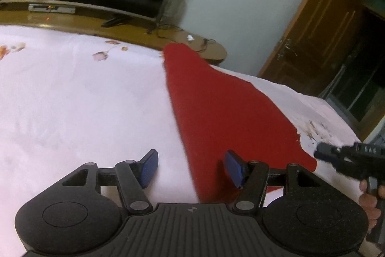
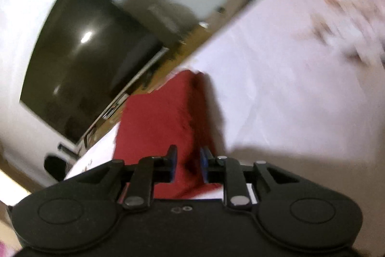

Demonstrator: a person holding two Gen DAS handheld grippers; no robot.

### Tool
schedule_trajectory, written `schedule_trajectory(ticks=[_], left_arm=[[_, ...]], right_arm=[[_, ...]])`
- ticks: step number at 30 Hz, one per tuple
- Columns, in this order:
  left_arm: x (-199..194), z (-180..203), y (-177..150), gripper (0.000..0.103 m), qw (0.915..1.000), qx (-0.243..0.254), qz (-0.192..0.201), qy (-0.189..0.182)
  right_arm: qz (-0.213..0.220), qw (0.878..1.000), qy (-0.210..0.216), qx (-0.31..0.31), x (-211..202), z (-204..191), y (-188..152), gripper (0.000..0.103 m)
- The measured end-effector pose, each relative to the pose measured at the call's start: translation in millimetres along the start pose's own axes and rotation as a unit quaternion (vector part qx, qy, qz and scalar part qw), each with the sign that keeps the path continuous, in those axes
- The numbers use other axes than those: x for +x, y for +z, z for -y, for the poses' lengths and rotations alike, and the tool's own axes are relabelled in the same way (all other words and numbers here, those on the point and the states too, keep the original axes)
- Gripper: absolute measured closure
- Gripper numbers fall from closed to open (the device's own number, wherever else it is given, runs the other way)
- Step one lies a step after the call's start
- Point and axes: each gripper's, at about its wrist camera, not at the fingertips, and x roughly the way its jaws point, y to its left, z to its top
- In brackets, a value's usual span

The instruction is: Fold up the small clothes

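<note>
Two grippers on one red cloth (image 1: 216, 112), long axis running away across bedsheet (image 1: 72, 100). My right gripper (image 2: 187, 165) nearer, nearly closed around near edge, contact unclear; left gripper (image 1: 190, 168) spread, straddling edge.

The left claw (image 1: 191, 166) hangs open over the red cloth's (image 1: 216, 107) near edge on the white sheet (image 1: 72, 100).

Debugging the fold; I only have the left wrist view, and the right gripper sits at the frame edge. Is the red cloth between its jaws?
Observer: Yes. In the right wrist view the red cloth fills the gap in the right gripper. The jaws stand narrow, but it's too blurred to confirm a firm pinch.
Operator: Does the cloth lie flat there?
Observer: No. A raised fold runs forward from the jaws, with a shadow beside it.
</note>
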Motion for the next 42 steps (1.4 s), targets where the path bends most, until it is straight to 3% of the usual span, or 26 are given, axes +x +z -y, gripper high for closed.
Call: schedule_trajectory(ticks=[5, 7, 9, 12, 19, 22, 26, 27, 28, 30, 32, 34, 42], left_arm=[[33.9, 12.1, 9.7, 0.042, 0.9997, 0.011, -0.021, 0.010], [47.1, 9.7, 5.2, 0.042, 0.9987, 0.011, -0.046, 0.022], [50.7, 7.6, 0.3, 0.042, 0.9989, 0.005, -0.043, 0.017], [48.8, 6.4, 0.4, 0.042, 0.9989, 0.008, -0.044, 0.015], [48.0, 4.0, 10.1, 0.042, 0.9991, 0.009, -0.038, 0.014], [38.9, 1.7, 24.4, 0.042, 0.9999, 0.007, -0.005, 0.011], [55.8, -0.5, 57.2, 0.042, 0.9995, 0.022, 0.002, 0.022], [63.9, -1.5, 64.4, 0.039, 0.9995, 0.021, -0.002, 0.022], [74.0, -4.0, 69.5, 0.024, 0.9996, 0.015, -0.013, 0.021], [94.2, -10.2, 71.0, 0.016, 0.9992, 0.003, -0.038, 0.014], [111.9, -17.9, 61.7, 0.015, 0.9981, -0.004, -0.062, 0.006], [113.2, -18.7, 55.5, 0.015, 0.9991, 0.010, -0.042, 0.003], [107.9, -12.0, 62.6, 0.015, 0.9983, 0.009, -0.055, 0.021]], right_arm=[[-0.014, 0.991, -0.016, -0.135, 33.3, -41.4, 4.1, 0.081], [-0.025, 0.985, -0.036, -0.165, 48.8, -46.5, 2.2, 0.082], [-0.064, 0.979, -0.075, -0.180, 65.0, -39.6, -3.3, 0.090], [-0.065, 0.979, -0.070, -0.180, 66.0, -36.1, -7.6, 0.089], [-0.073, 0.973, -0.062, -0.208, 72.3, -52.7, -6.1, 0.072], [-0.040, 0.972, -0.041, -0.227, 59.6, -63.5, 4.8, 0.072], [-0.014, 0.971, -0.053, -0.233, 79.4, -72.3, 26.7, 0.072], [-0.009, 0.970, -0.054, -0.239, 87.5, -74.6, 31.4, 0.072], [-0.006, 0.967, -0.057, -0.247, 96.1, -77.1, 34.6, 0.071], [-0.012, 0.965, -0.062, -0.253, 113.2, -78.2, 37.8, 0.070], [-0.039, 0.959, -0.084, -0.268, 132.7, -75.4, 33.6, 0.070], [-0.045, 0.946, -0.108, -0.303, 142.9, -72.8, 25.6, 0.070], [-0.055, 0.951, -0.103, -0.287, 140.0, -67.4, 34.0, 0.069]])
